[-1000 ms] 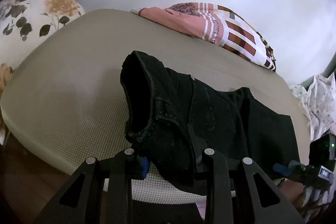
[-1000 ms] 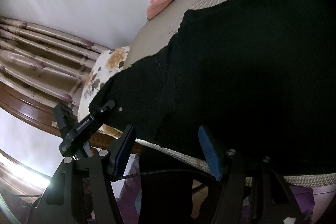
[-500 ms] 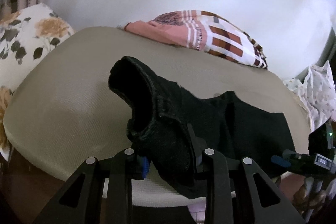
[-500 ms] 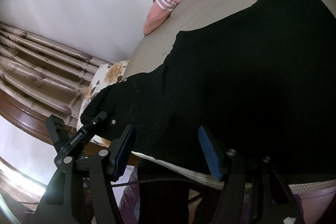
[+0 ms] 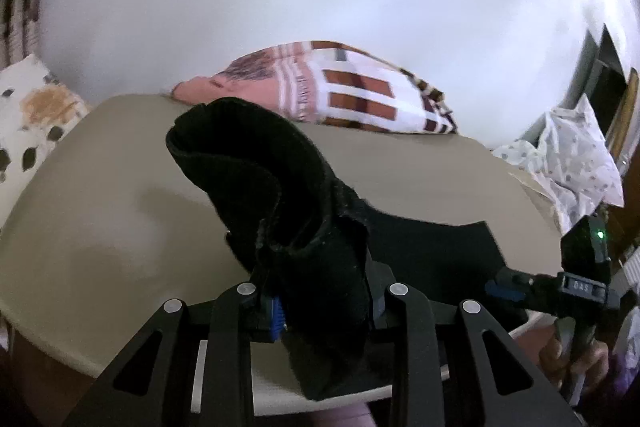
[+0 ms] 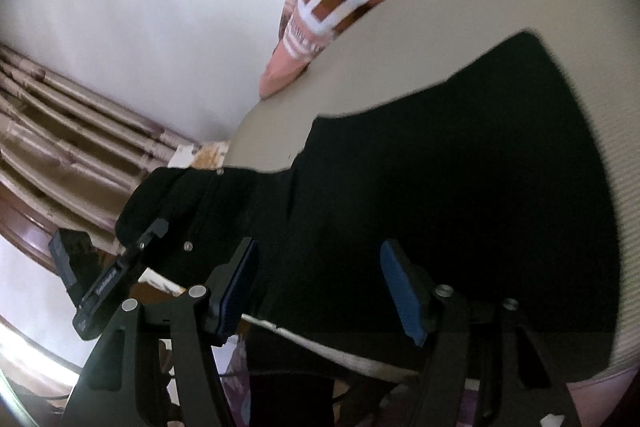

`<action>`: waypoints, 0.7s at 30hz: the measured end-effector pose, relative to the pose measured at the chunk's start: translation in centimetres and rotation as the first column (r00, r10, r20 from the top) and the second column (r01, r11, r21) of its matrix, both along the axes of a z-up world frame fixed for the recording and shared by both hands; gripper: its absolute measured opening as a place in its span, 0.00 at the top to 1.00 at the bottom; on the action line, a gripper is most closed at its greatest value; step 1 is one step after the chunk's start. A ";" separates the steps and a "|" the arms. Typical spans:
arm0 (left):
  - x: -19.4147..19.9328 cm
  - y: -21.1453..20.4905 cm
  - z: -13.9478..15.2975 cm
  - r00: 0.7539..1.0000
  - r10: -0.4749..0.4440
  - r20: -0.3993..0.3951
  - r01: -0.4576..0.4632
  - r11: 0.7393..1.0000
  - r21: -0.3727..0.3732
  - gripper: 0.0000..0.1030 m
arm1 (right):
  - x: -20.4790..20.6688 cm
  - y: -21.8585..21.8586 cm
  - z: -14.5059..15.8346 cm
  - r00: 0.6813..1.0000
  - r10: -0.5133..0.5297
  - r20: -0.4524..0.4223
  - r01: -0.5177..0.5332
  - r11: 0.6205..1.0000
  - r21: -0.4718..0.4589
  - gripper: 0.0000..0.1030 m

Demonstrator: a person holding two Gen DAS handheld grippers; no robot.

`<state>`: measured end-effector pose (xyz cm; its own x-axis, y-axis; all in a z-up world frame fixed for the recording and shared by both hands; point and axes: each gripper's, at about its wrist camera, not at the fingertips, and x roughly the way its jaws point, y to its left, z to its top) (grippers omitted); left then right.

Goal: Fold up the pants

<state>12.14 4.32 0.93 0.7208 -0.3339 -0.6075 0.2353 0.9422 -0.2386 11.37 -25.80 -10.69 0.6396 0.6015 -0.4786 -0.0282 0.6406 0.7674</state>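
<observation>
Black pants (image 6: 460,179) lie on a beige mattress (image 5: 100,227). My left gripper (image 5: 324,311) is shut on the waist end of the pants (image 5: 304,227) and holds it lifted, so the cloth stands up in a curl. The legs lie flat to the right. My right gripper (image 6: 324,287) is open, its blue pads either side of the pants' near edge, not closed on it. The right gripper also shows in the left wrist view (image 5: 560,287), and the left gripper shows in the right wrist view (image 6: 120,267).
A pink and brown checked cloth (image 5: 340,95) lies at the far side of the mattress by the white wall. A floral pillow (image 5: 28,119) is at the left. A white patterned cloth (image 5: 572,155) lies at the right. A wooden headboard (image 6: 60,147) is behind.
My left gripper has lifted the waist end higher and carried it toward the legs. The right gripper has stayed open at the near edge.
</observation>
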 end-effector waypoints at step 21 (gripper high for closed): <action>0.8 -16.4 1.6 0.940 -0.340 -0.031 0.339 0.941 -0.023 0.72 | -4.0 -6.7 -0.5 0.999 -0.037 0.018 0.036 0.998 0.053 0.40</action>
<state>12.98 -12.06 2.57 0.5417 -0.5654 -0.6220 0.5317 0.8036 -0.2674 7.32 -32.52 -11.22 0.6699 0.6018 -0.4349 -0.0203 0.6004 0.7994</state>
